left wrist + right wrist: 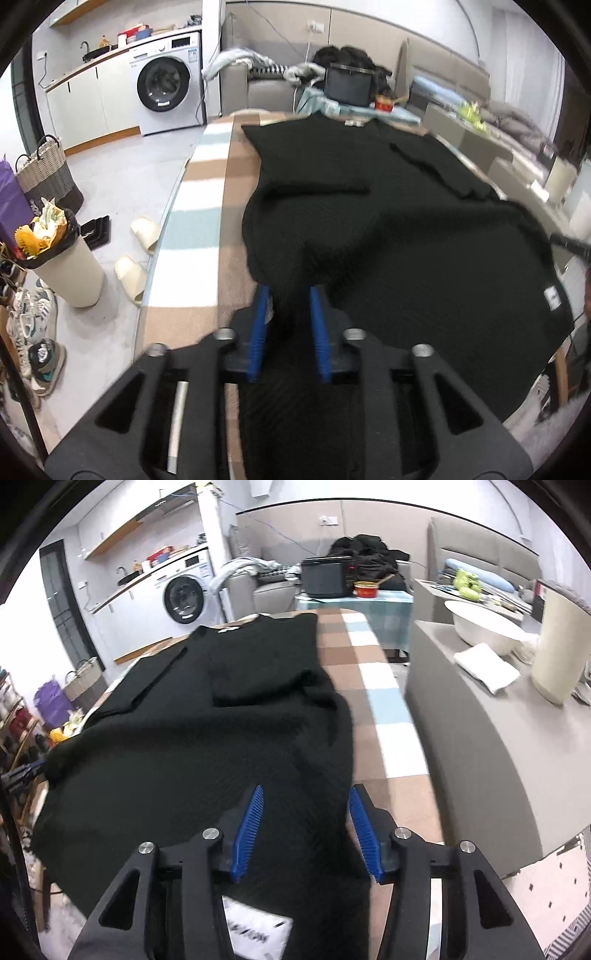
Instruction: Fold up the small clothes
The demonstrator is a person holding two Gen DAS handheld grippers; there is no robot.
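- Jaws of the left gripper stood partly open, with a fold of the black sweater bunched between the blue pads. It was not clear whether the pads pressed it or only sat around it.
- Jaws of the right gripper stood wider apart. Black cloth lay between them too, but the pads did not seem to touch it, so nothing looked held there.
- Both grippers sat at the near hem, one at each corner, and both pointed down and forward along the sweater.
- The sweater lay flat on the desk, which wore a checked cloth. Its long way ran straight away from the jaws, from the hem up to the neck at the far end.
- Both sleeves were already folded in across the body.
- My guess was that the next fold would carry the near hem forward toward the neck, with both hands equally near.
- Far behind stood a washing machine and a grey sofa.
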